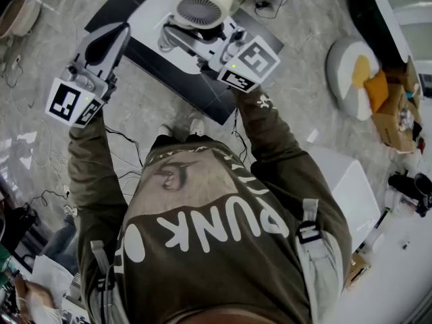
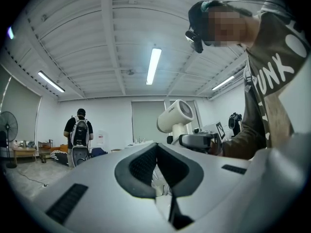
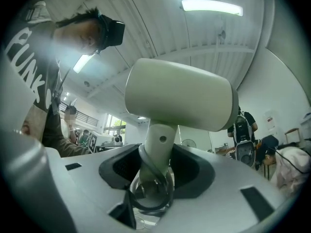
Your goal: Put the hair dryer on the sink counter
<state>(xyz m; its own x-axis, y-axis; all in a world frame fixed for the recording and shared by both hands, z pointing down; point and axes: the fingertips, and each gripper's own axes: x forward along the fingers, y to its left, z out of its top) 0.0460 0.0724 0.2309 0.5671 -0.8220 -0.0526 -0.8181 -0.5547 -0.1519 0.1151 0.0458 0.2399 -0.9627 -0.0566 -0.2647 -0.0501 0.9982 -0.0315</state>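
Observation:
My right gripper (image 1: pixel 181 36) is shut on the handle of the cream hair dryer (image 1: pixel 204 0), whose round grille faces up at me in the head view. In the right gripper view the hair dryer (image 3: pixel 181 100) stands upright, its handle pinched between the dark pads, with its grey cord (image 3: pixel 154 191) looped below. My left gripper (image 1: pixel 113 40) is held up to the left of it, shut with nothing in it. The left gripper view shows the hair dryer (image 2: pixel 176 116) off to the right, apart from the left gripper (image 2: pixel 156 152).
Below the grippers is a white-topped unit with a dark slab (image 1: pixel 177 81) on the marble floor. A round cushion (image 1: pixel 351 69), a cardboard box (image 1: pixel 393 108) and a white box (image 1: pixel 352 189) lie at the right. A person with a backpack (image 2: pixel 80 134) stands far off.

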